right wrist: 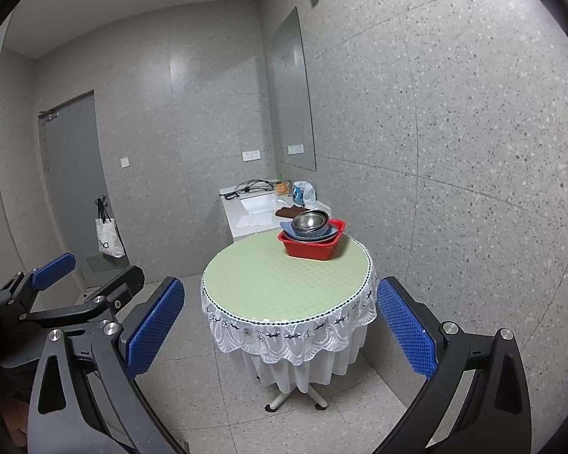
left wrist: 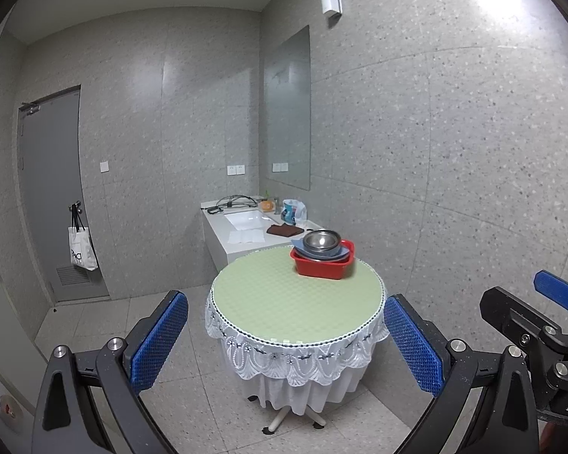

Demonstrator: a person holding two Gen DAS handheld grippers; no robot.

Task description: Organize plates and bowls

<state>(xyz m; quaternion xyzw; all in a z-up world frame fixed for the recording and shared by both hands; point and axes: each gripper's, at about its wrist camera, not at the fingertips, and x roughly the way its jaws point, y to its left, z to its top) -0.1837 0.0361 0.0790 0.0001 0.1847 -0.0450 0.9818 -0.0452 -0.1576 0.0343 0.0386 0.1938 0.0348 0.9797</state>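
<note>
1. We hold both tools well short of the round table [left wrist: 295, 302]. The left gripper [left wrist: 286, 344] has its blue pads spread wide with nothing between them, and the right gripper [right wrist: 280, 331] is spread just as wide and equally empty.

2. Our task's things sit together at the far right of the table top: a red basin [right wrist: 310, 247] near the far edge, and inside it a stack of metal bowls [right wrist: 309, 223] resting on blue plates [right wrist: 331, 232], whose corners poke out over the basin's rim.

3. The rest of the green table top is bare, so we judge there is plenty of room on the near and left side for setting pieces down.

4. We expect the metal bowls to be light, stiff and smooth. Polished walls may slip between the pads, so we would pinch the rim of the top bowl, one pad inside and one outside, instead of squeezing the rounded body.

5. Nested bowls can cling to each other. We would lift only the top one and watch that the one below does not ride up with it.

6. We cannot tell what the blue plates are made of from here. If they are ceramic they will be heavier and could chip, so we would take an exposed corner or edge and lift flat.

7. The basin looks like light plastic and may slide on the table cover as we pull, so the free gripper could steady its rim.
</note>
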